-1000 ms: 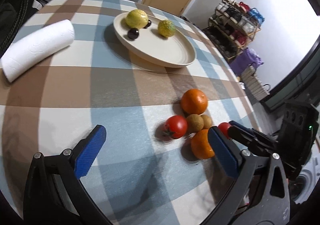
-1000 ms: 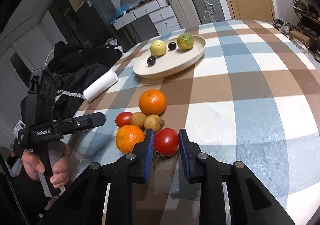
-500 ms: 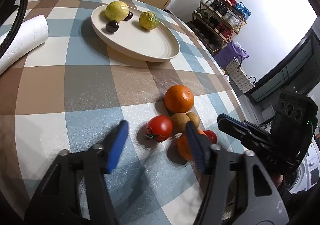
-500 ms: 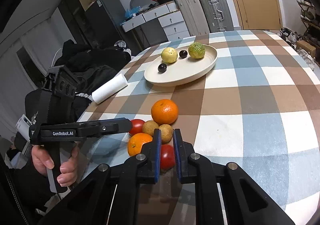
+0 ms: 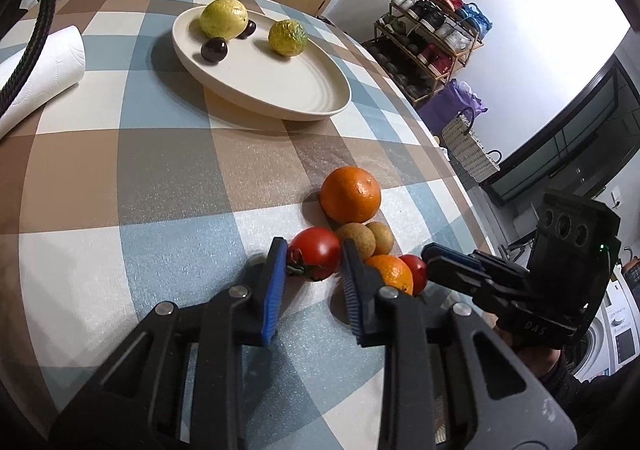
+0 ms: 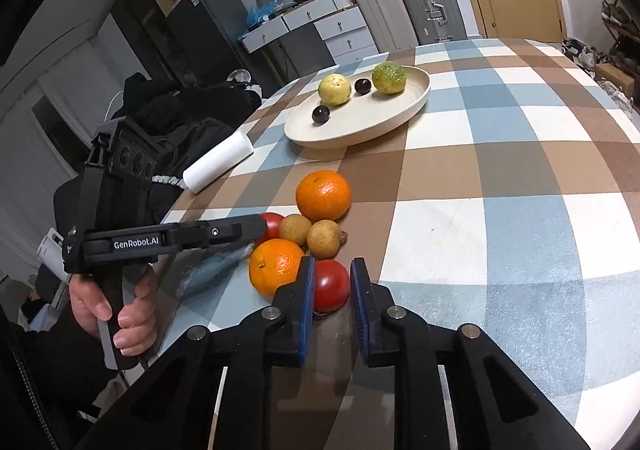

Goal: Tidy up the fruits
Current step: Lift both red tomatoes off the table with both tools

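Left gripper [image 5: 314, 262] clamped on one round red tomato [image 5: 315, 252]; right gripper [image 6: 330, 284] clamped on a second red tomato [image 6: 330, 284], both resting on the checked tablecloth [image 5: 160, 170]. Grasp step done, by the look of it; next, lift clear and carry to the cream oval plate [image 5: 312, 90]. Crowded close: glossy oranges [image 6: 323, 196], small brown longans [image 6: 325, 239], likely to roll if nudged.

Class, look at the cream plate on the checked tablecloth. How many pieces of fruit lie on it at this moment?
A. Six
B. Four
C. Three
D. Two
B. The cream plate holds four pieces: a pale yellow fruit, a yellow-green fruit and two small dark fruits; the oranges and tomatoes lie off it on the cloth.
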The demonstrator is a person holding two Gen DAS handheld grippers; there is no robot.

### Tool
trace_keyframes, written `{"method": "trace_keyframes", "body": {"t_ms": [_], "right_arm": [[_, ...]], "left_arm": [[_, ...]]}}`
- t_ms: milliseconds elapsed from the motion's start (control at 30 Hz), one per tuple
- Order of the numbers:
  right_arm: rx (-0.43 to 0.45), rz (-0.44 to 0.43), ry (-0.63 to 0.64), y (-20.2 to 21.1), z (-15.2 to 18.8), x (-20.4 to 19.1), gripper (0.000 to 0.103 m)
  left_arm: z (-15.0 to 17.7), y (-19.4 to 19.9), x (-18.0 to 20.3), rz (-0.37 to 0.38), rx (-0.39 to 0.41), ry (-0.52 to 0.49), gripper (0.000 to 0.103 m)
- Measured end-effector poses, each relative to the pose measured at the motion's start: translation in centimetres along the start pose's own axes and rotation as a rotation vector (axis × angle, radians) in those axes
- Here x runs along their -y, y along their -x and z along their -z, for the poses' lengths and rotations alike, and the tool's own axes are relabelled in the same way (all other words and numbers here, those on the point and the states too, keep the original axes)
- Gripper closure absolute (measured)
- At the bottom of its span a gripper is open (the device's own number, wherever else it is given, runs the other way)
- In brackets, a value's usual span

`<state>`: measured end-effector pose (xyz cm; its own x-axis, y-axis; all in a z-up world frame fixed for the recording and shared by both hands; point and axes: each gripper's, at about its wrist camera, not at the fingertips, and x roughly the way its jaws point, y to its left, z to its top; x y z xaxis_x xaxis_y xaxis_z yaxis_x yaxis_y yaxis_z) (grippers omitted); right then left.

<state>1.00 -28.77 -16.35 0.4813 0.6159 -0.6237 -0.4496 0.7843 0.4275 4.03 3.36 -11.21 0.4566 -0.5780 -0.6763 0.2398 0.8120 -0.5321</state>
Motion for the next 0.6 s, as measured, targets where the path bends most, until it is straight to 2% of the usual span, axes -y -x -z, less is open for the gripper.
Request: {"method": "trace_keyframes", "body": {"t_ms": [433,533,600], "right_arm": [[-0.064,-0.051,-0.041,-1.4,0.0,0.2,0.069],[-0.102,-0.075,-0.043,-2.0,0.4,0.0,0.069],[-0.093,-0.065,-0.026,-1.9,0.5,-0.3,0.069]], "left_arm": [[-0.1,1.2,0.0,0.005,0.024,0.001,0.079],[-0.3,1.8,-0.2,0.01,0.039,0.01,0.079],[-0.6,2.3,-0.3,0.007,0.05,0.01,0.079]]}}
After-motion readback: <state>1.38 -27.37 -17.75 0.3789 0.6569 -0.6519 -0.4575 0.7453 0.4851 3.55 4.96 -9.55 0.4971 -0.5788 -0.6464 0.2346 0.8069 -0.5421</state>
